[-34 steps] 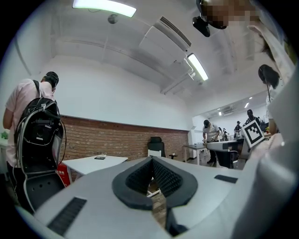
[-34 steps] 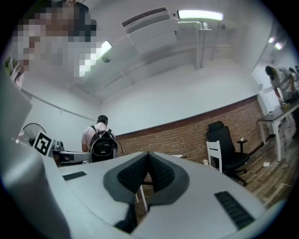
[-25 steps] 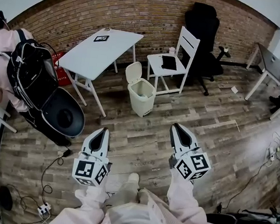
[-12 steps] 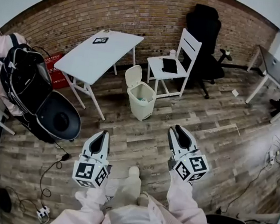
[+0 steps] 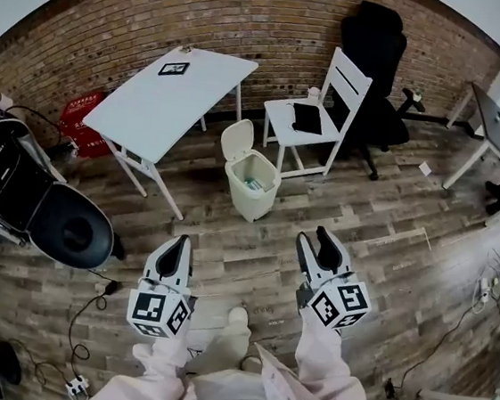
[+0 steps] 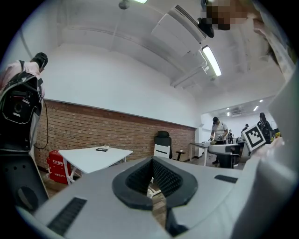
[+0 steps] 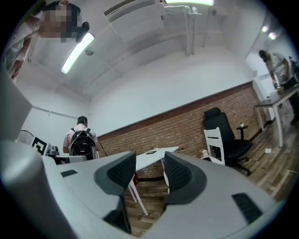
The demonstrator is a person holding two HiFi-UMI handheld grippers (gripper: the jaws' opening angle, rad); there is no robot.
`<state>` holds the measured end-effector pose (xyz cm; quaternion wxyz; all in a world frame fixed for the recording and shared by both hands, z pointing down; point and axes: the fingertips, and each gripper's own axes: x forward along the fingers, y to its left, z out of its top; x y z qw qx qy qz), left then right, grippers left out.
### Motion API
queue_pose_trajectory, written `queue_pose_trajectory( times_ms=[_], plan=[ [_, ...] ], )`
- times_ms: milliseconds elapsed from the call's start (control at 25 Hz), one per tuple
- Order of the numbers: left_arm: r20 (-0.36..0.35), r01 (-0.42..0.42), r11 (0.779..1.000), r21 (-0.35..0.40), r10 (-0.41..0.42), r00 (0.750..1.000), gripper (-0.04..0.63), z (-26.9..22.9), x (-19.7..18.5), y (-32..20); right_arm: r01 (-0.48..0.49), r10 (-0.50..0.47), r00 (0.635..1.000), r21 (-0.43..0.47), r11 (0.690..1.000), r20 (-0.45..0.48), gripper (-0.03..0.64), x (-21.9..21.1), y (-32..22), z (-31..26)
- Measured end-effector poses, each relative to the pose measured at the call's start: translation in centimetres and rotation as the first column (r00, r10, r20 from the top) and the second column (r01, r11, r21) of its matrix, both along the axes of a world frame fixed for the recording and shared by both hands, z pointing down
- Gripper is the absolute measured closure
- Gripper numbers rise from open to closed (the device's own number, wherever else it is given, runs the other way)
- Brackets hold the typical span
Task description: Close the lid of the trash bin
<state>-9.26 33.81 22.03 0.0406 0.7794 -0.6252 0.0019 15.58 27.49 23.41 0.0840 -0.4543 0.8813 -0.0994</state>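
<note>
The cream trash bin (image 5: 253, 186) stands on the wooden floor between the white table and the white chair. Its lid (image 5: 236, 138) is tipped up and back, so the inside shows. Both grippers are held level, short of the bin and apart from it. My left gripper (image 5: 178, 246) is to the bin's near left, its jaws shut with nothing in them; in the left gripper view its pads (image 6: 161, 175) meet at the tip. My right gripper (image 5: 319, 244) is to the near right. Its jaws are opening, and only a bare gap lies between the pads (image 7: 177, 172).
A white table (image 5: 168, 96) stands left of the bin and a white chair (image 5: 317, 122) right of it, with a black office chair (image 5: 378, 57) behind. A black round-based machine (image 5: 67, 228) is at far left. Cables (image 5: 100, 299) trail on the floor.
Both grippers have moved forward toward the bin. The right jaws have gone from shut to parted. The person with the backpack has slid off to the left edge.
</note>
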Motion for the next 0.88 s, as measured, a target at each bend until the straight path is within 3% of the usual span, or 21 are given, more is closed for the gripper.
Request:
queue_pose_trajectory(
  times_ms=[560,880],
  plan=[
    [-0.022,-0.056,0.998,-0.017,0.055,0.998,0.601,0.5,-2.6,-11.9,-0.062,0.061,0.998,-0.019,0.998,-0.018,0.414,-2.4,-10.0,0.1],
    [-0.032,-0.093,0.995,-0.026,0.092,0.995,0.601,0.9,-2.6,-15.7,-0.13,0.13,0.991,-0.014,0.991,-0.035,0.414,-1.9,-13.2,0.0]
  ],
)
